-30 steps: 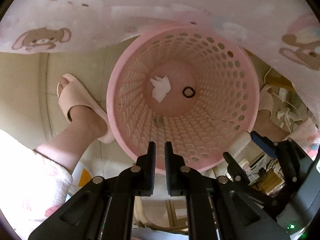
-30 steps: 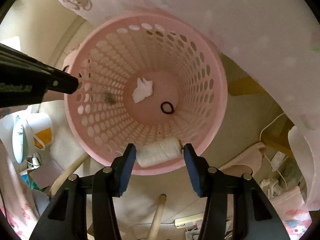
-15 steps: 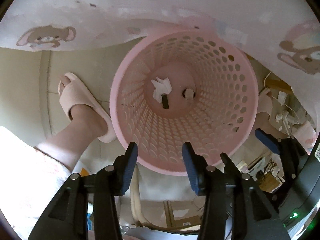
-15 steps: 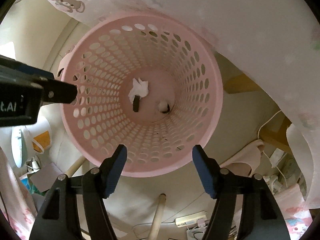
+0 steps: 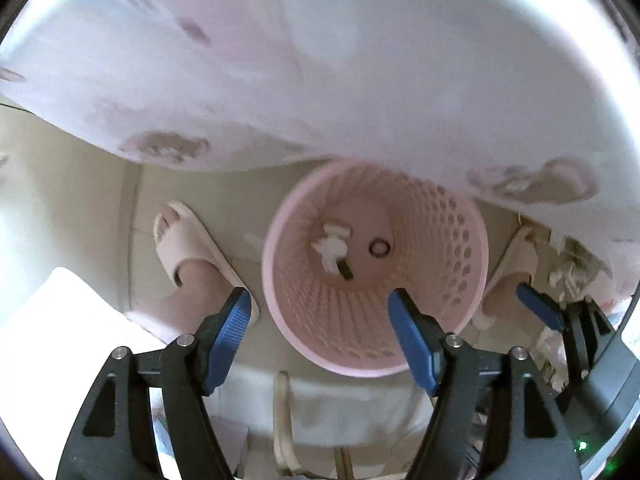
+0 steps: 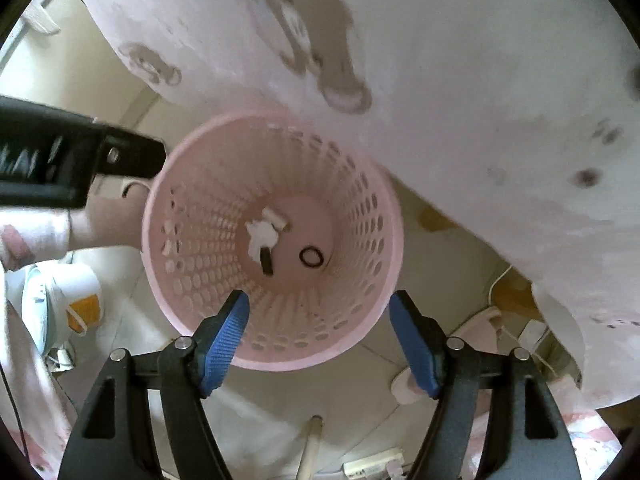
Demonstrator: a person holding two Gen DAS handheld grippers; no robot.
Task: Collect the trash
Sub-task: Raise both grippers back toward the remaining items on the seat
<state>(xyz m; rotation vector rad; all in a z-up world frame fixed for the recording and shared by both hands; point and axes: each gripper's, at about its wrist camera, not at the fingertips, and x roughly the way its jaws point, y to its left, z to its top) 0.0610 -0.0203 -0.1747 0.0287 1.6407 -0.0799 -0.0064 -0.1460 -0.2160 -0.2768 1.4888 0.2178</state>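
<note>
A pink perforated trash basket (image 5: 452,264) stands on the floor below both grippers; it also shows in the right wrist view (image 6: 360,216). At its bottom lie a white crumpled tissue (image 5: 330,246) (image 6: 260,236), a small dark piece (image 5: 345,271) (image 6: 266,262), a small white roll (image 6: 276,218) and a black ring (image 5: 379,247) (image 6: 311,257). My left gripper (image 5: 320,316) is open and empty above the basket's near rim. My right gripper (image 6: 318,316) is open and empty above the near rim too. The right gripper's finger shows at the right of the left wrist view (image 5: 540,308).
A pink cartoon-print bedsheet (image 5: 320,60) (image 6: 460,80) hangs over the basket's far side. The person's feet in pink slippers (image 5: 188,248) stand on either side of the basket. A white bucket (image 6: 76,300) sits left, cables and a power strip (image 6: 372,466) lie on the floor.
Both grippers have opened and let their pieces fall into the basket: a dark piece from the left, a white roll from the right. Both have then pulled up and back from the basket.
</note>
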